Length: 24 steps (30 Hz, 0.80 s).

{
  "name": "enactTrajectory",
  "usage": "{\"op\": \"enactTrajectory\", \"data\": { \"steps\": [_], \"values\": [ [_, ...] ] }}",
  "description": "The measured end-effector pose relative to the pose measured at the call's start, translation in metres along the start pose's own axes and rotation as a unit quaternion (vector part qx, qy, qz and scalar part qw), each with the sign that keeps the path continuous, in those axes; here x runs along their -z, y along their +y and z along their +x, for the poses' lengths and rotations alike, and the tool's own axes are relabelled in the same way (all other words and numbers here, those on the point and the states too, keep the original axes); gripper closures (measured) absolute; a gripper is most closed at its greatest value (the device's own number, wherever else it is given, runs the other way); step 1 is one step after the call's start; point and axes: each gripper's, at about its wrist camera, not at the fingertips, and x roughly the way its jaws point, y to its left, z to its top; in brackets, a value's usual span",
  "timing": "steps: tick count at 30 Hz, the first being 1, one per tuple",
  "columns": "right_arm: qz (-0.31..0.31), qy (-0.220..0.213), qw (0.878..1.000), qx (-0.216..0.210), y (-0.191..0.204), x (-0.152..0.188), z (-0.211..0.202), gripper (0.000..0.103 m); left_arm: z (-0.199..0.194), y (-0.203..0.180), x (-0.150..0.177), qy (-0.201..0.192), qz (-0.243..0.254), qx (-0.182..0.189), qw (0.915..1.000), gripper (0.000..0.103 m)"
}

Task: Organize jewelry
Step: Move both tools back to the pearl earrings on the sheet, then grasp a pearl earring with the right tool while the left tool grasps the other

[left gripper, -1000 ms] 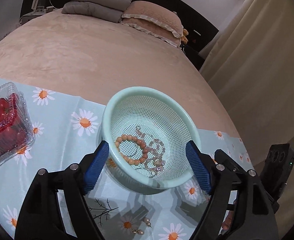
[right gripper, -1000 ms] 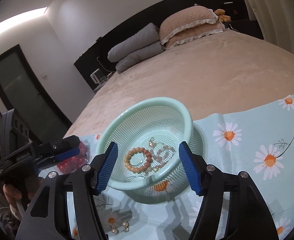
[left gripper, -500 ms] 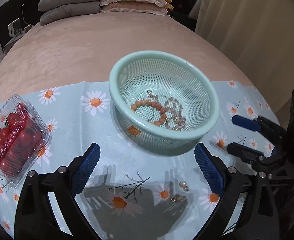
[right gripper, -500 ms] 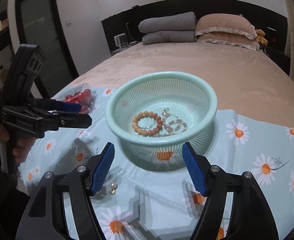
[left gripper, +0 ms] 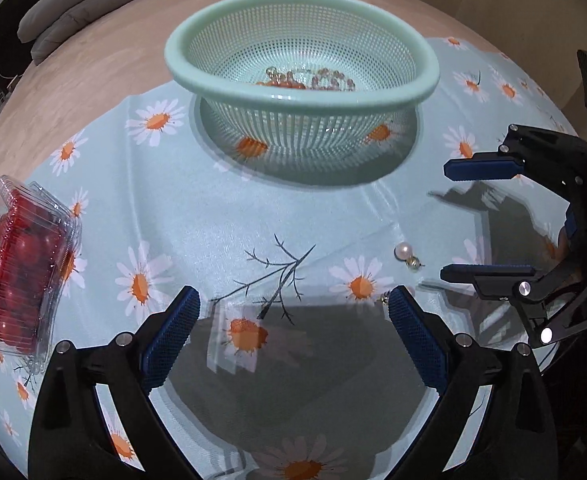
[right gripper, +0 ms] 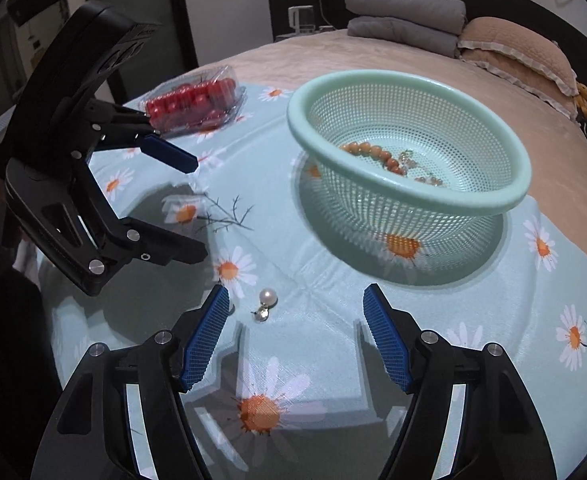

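Earring, small white pearl w/ gold stud point(right gripper: 264, 304), lies on daisy-print cloth point(right gripper: 333, 340) just ahead of my right gripper point(right gripper: 295, 334), nearer its left pad | jaws part-open, empty | left gripper point(left gripper: 291, 336) wide, empty, farther off | mint mesh basket point(right gripper: 409, 148) far right.

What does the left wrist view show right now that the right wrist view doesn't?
Only the left wrist view: a second small gold piece beside the left tongs' fingertip.
Only the right wrist view: the door and a white appliance behind the bed.
Both: the green basket with bracelets, the pearl earring on the daisy cloth, the tomato box, grey pillows, both tongs open and empty, including the right tongs.
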Motion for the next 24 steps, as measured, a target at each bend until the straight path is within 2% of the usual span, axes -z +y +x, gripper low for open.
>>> {"op": "enactTrajectory", "data": {
  "steps": [4, 10, 12, 13, 15, 17, 19, 24],
  "values": [
    [0.002, 0.007, 1.0, -0.003, 0.003, -0.001, 0.013, 0.037, 0.009, -0.001, 0.001, 0.013, 0.002, 0.004, 0.9999, 0.01],
    [0.007, 0.029, 0.999, 0.026, -0.001, 0.001, 0.032, 0.037, 0.013, -0.008, 0.001, 0.014, 0.016, 0.009, 0.9997, 0.01],
    [0.013, 0.018, 0.999, 0.027, -0.004, 0.002, 0.032, 0.04, 0.018, -0.016, -0.001, 0.012, 0.024, 0.01, 0.9996, 0.01],
    [0.011, 0.014, 0.999, 0.029, -0.005, 0.003, 0.032, 0.043, 0.019, -0.017, -0.001, 0.011, 0.028, 0.01, 0.9995, 0.01],
    [0.001, 0.01, 1.0, 0.023, -0.005, 0.001, 0.033, 0.058, 0.021, -0.022, -0.003, 0.014, 0.034, 0.015, 0.9992, 0.01],
    [-0.004, 0.008, 1.0, 0.019, -0.004, 0.0, 0.033, 0.087, 0.026, -0.028, -0.005, 0.013, 0.04, 0.016, 0.999, 0.01],
    [-0.01, 0.008, 1.0, 0.019, -0.002, 0.0, 0.035, 0.092, 0.029, -0.032, -0.006, 0.012, 0.049, 0.011, 0.9987, 0.01],
    [-0.014, 0.011, 1.0, 0.017, -0.002, 0.002, 0.031, 0.093, 0.03, -0.051, -0.009, -0.018, 0.086, 0.002, 0.9961, 0.01]
  ]
}}
